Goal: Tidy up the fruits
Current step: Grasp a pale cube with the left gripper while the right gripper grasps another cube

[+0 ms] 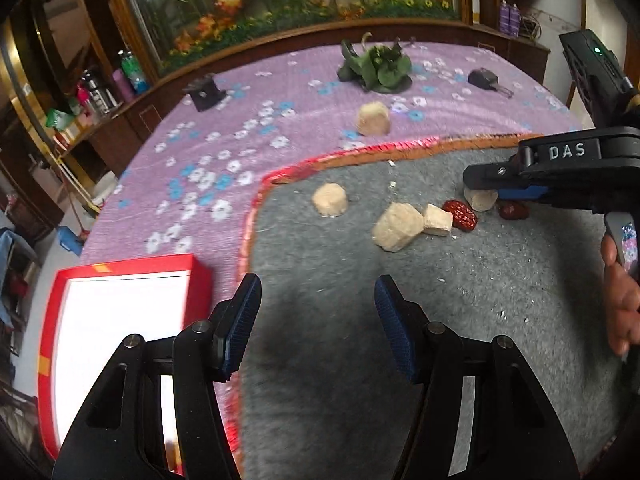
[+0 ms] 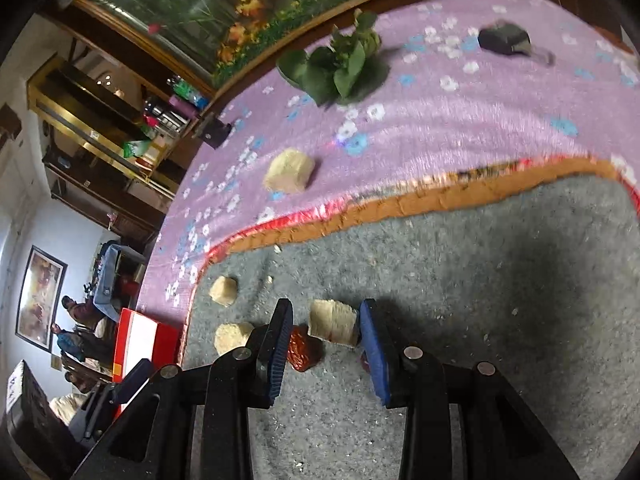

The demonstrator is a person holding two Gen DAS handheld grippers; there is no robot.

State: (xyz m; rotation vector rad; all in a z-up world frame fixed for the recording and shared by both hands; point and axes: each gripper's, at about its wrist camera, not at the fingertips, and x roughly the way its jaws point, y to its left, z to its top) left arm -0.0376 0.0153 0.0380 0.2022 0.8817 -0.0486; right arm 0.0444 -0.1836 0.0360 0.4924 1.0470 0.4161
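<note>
Several beige chunks lie on the grey mat (image 1: 440,320): one (image 1: 330,199) to the left, two touching (image 1: 398,227) in the middle. Another chunk (image 2: 334,323) sits between the tips of my right gripper (image 2: 326,307), whose jaws stand apart around it without pressing it. A red date (image 2: 302,349) lies by the left finger and a darker one (image 2: 363,360) shows by the right pad. In the left wrist view the right gripper (image 1: 480,184) hangs low over that chunk (image 1: 481,200), with dates (image 1: 460,215) beside it. My left gripper (image 1: 317,284) is open over bare mat.
A red box with a white inside (image 1: 120,320) stands left of the mat on the purple flowered cloth (image 1: 224,152). One beige chunk (image 1: 373,119), a green leafy bunch (image 1: 376,66) and two black items (image 1: 206,94) lie on the cloth. A hand (image 1: 620,304) holds the right gripper.
</note>
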